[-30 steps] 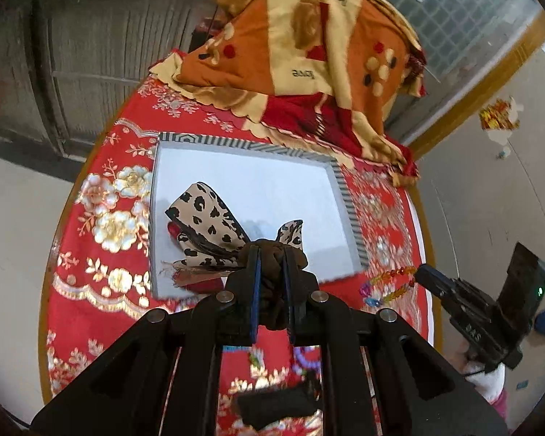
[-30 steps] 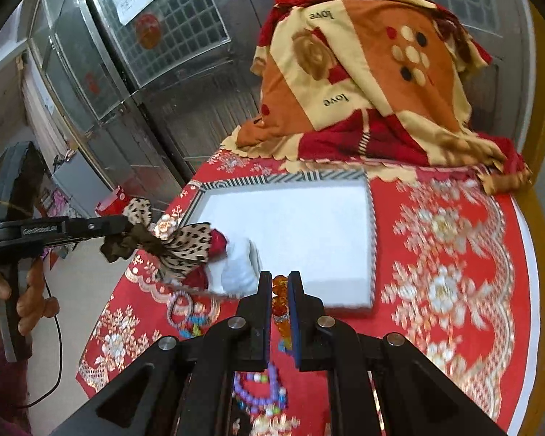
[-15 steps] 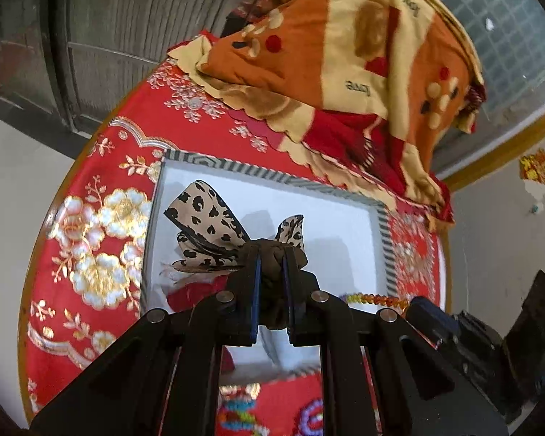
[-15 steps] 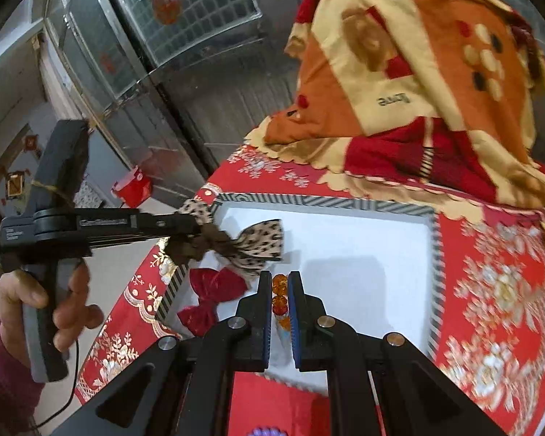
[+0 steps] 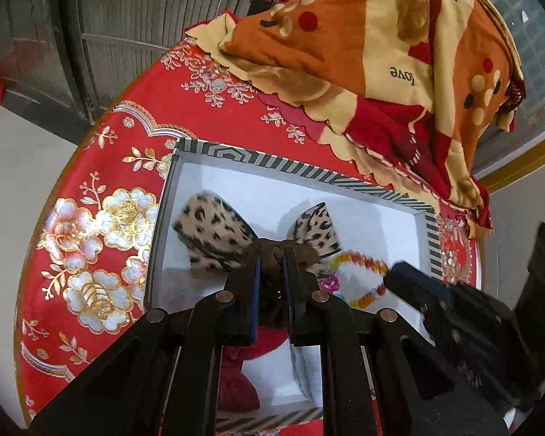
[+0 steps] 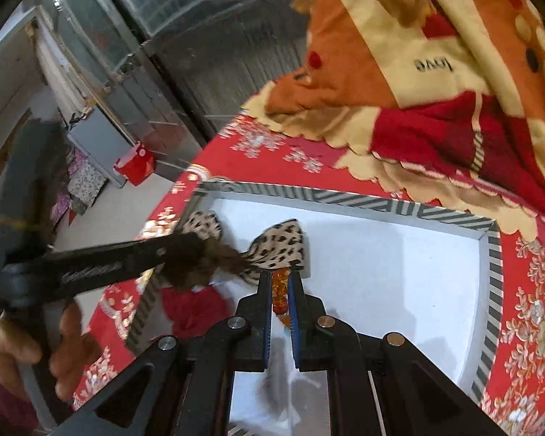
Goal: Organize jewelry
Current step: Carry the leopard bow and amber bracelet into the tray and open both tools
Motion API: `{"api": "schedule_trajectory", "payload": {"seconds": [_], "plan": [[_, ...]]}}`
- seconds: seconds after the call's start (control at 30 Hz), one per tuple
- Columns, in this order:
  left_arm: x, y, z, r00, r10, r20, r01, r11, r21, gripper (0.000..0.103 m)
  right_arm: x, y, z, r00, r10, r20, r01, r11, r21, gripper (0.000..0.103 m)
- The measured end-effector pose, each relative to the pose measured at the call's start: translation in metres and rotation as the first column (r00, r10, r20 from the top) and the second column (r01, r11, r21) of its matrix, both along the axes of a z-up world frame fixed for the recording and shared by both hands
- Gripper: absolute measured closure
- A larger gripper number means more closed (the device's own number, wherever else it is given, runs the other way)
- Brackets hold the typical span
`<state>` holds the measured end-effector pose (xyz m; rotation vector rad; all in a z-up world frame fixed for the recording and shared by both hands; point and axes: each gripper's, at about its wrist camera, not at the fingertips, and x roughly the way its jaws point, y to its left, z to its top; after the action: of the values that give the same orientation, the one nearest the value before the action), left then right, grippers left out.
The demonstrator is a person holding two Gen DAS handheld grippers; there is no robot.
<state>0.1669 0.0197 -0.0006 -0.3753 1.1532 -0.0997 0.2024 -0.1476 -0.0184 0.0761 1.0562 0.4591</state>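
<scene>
My left gripper (image 5: 271, 254) is shut on the brown knot of a leopard-print bow (image 5: 214, 232) and holds it over the white tray with a striped rim (image 5: 272, 164). My right gripper (image 6: 279, 279) is shut on an orange beaded bracelet (image 6: 280, 290), also over the tray (image 6: 345, 201). The bracelet (image 5: 359, 279) hangs just right of the bow in the left wrist view. The bow (image 6: 276, 247) shows just ahead of the right fingertips. A red bow (image 5: 236, 381) lies in the tray's near part, below the left gripper.
The tray sits on a round table with a red floral cloth (image 5: 101, 225). A folded orange, cream and red blanket (image 5: 381, 54) is piled behind the tray. A metal shutter wall (image 6: 200, 54) stands beyond the table. A red box (image 6: 134, 163) is on the floor.
Both grippers have moved forward and down over the tray, each still holding its item. The bow and the bracelet are now close together above the tray's floor.
</scene>
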Motion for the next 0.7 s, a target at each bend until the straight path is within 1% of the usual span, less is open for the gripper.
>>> {"api": "schedule_trajectory", "payload": {"seconds": [0.2,0.33,0.37,0.4,0.43,0.5,0.53,0.57,0.6,0.63,0.7], "plan": [[0.006,-0.006,-0.012,1.0,0.002,-0.013,-0.002,1.0,0.02,0.093,0.022,-0.019,-0.031,0.997,-0.068,-0.047,0.066,0.997,-0.036,0.095],[0.009,-0.007,-0.014,1.0,0.007,-0.002,-0.007,1.0,0.03,0.093,0.027,-0.031,-0.042,0.991,-0.113,-0.066,0.111,0.993,-0.035,0.095],[0.008,-0.007,-0.013,1.0,0.011,0.007,-0.011,0.999,0.033,0.091,0.028,-0.033,-0.045,0.99,-0.122,-0.074,0.12,0.992,-0.032,0.095],[0.008,-0.007,-0.013,1.0,0.014,0.01,-0.014,0.999,0.035,0.085,0.029,-0.035,-0.047,0.989,-0.125,-0.083,0.124,0.992,-0.028,0.095],[0.008,-0.006,-0.013,1.0,0.015,0.01,-0.015,0.999,0.031,0.082,0.029,-0.036,-0.047,0.988,-0.128,-0.087,0.127,0.992,-0.025,0.095],[0.007,-0.005,-0.014,1.0,0.023,0.005,-0.023,1.0,0.018,0.066,0.027,-0.038,-0.046,0.988,-0.128,-0.081,0.128,0.992,-0.016,0.095],[0.006,-0.005,-0.013,1.0,0.027,0.006,-0.027,0.999,0.018,0.062,0.026,-0.038,-0.045,0.989,-0.131,-0.074,0.13,0.991,-0.02,0.091],[0.005,-0.004,-0.013,0.999,0.032,0.008,-0.032,0.999,0.019,0.055,0.025,-0.04,-0.044,0.988,-0.137,-0.067,0.136,0.99,-0.027,0.08],[0.003,-0.003,-0.011,0.999,0.04,0.007,-0.04,0.999,0.02,0.05,0.023,-0.041,-0.042,0.988,-0.139,-0.063,0.138,0.99,-0.025,0.072],[0.001,-0.002,-0.01,0.999,0.046,0.007,-0.046,0.999,0.019,0.05,0.021,-0.043,-0.04,0.988,-0.144,-0.06,0.144,0.99,-0.015,0.067],[-0.005,0.0,-0.006,0.999,0.053,0.01,-0.053,0.999,0.007,0.049,0.015,-0.045,-0.035,0.988,-0.144,-0.055,0.144,0.99,-0.006,0.067]]}}
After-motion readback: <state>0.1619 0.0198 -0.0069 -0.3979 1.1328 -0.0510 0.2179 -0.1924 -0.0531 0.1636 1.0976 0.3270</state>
